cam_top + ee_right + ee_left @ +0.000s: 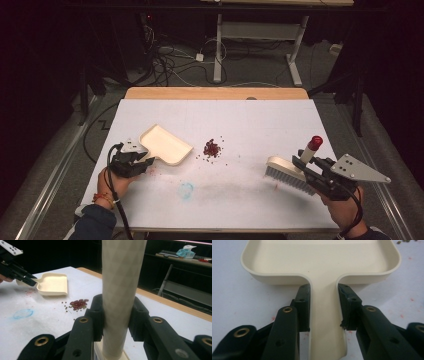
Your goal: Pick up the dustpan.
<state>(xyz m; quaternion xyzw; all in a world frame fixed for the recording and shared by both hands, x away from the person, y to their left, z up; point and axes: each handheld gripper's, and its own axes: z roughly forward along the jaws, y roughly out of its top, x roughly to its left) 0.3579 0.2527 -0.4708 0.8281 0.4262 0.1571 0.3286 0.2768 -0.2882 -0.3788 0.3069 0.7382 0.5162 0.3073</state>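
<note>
Dustpan and brush held, beans waiting between them

The left gripper [145, 162] pinches the dustpan [165, 145] handle; the right gripper [300, 165] clamps the brush [287, 172] handle. The beans [212, 148] lie at the pan's 3 o'clock; a hard sweep could scatter them past its rim.

Overhead looks forward; both close views share dustpan [324, 262]

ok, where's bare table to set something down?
Bare: the far strip of the table beyond the dustpan and the beans; also the near middle between the left gripper and the brush, stained blue. Crowded: the dustpan-to-beans band.
</note>
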